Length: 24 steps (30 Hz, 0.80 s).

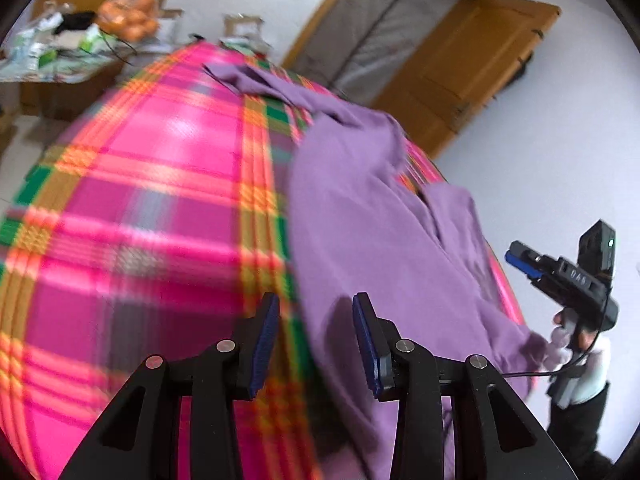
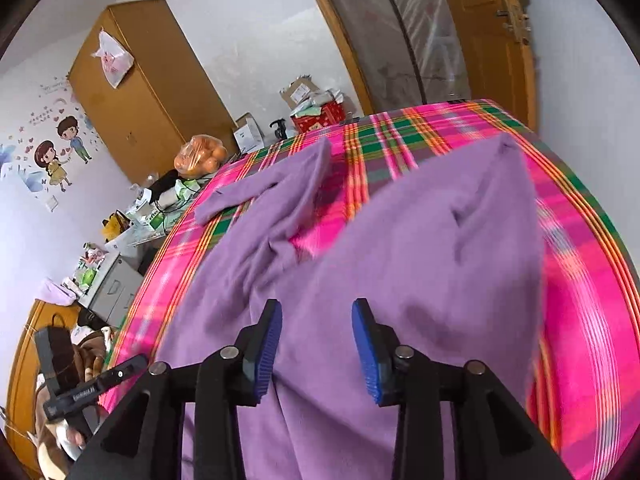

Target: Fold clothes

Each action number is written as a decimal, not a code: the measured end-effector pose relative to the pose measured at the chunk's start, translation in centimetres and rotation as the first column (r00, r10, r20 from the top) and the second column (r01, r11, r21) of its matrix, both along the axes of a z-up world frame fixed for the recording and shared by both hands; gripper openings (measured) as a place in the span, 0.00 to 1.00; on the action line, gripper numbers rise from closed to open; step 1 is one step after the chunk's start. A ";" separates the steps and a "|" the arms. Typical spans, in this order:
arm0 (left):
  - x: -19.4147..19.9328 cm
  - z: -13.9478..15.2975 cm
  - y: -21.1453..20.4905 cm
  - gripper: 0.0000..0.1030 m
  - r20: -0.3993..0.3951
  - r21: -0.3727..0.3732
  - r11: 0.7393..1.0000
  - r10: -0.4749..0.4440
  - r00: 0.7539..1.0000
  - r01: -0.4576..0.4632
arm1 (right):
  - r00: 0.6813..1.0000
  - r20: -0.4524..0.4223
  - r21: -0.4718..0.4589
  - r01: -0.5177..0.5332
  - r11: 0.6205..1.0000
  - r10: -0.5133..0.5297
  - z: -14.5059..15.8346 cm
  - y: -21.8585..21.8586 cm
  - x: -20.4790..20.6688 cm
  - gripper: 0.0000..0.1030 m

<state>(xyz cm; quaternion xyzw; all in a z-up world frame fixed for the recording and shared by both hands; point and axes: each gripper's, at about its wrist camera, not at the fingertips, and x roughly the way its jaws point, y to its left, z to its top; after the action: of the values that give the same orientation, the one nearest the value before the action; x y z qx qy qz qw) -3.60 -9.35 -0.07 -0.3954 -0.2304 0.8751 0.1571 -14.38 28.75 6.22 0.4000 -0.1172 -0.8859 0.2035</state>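
Note:
A purple long-sleeved garment [image 1: 360, 216] lies spread and rumpled on a bed with a pink, green and orange plaid cover [image 1: 140, 200]. My left gripper [image 1: 316, 344] hovers open above the garment's left edge, nothing between its blue pads. My right gripper [image 2: 316, 344] is open too, over the middle of the purple garment [image 2: 420, 248], one sleeve [image 2: 264, 184] stretching away to the far left. The right gripper [image 1: 520, 260] also shows off the bed's right side in the left wrist view, held by a hand. The left gripper [image 2: 120, 372] appears at the lower left of the right wrist view.
A cluttered side table with a bag of oranges [image 2: 200, 156], boxes and packets stands beyond the bed. A wooden wardrobe [image 2: 144, 88] and a wooden door [image 2: 492, 36] line the far wall. White floor [image 1: 540, 140] lies to the bed's right.

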 end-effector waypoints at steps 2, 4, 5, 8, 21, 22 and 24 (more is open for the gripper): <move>0.7 0.0 0.5 0.39 0.004 -0.004 1.000 0.000 1.000 0.000 | 1.000 -0.008 -0.013 0.008 1.000 -0.008 -0.3 1.5 2.4 0.39; 1.4 0.0 1.0 0.45 0.007 -0.007 1.000 -0.001 1.000 0.001 | 1.000 -0.004 -0.036 0.022 0.999 -0.022 -0.9 3.0 4.4 0.41; 1.8 0.0 1.2 0.48 0.009 -0.009 1.000 -0.001 1.000 0.001 | 1.000 0.000 -0.046 0.029 0.999 -0.029 -1.1 3.6 5.3 0.42; 2.9 0.0 1.9 0.48 0.014 -0.015 1.000 -0.002 1.000 0.002 | 0.999 0.003 -0.063 0.046 0.997 -0.046 -1.4 5.5 7.9 0.44; 7.1 0.1 5.1 0.49 0.035 -0.047 0.999 -0.017 0.999 0.018 | 0.994 0.063 -0.153 0.097 0.983 -0.088 -4.3 10.0 14.1 0.48; 7.1 0.1 5.2 0.49 0.034 -0.050 0.999 -0.016 0.999 0.018 | 0.994 0.071 -0.168 0.091 0.982 -0.080 -4.7 10.0 14.2 0.48; 7.2 0.1 5.4 0.48 0.030 -0.064 0.998 -0.019 0.999 0.021 | 0.995 0.082 -0.190 0.072 0.979 -0.057 -5.2 9.7 14.1 0.48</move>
<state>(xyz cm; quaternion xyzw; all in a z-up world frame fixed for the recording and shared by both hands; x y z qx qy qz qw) 3.63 -3.96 0.08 -0.4153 -0.2005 0.8746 0.1497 -0.24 38.42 0.98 0.4079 -0.2233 -0.8605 0.2079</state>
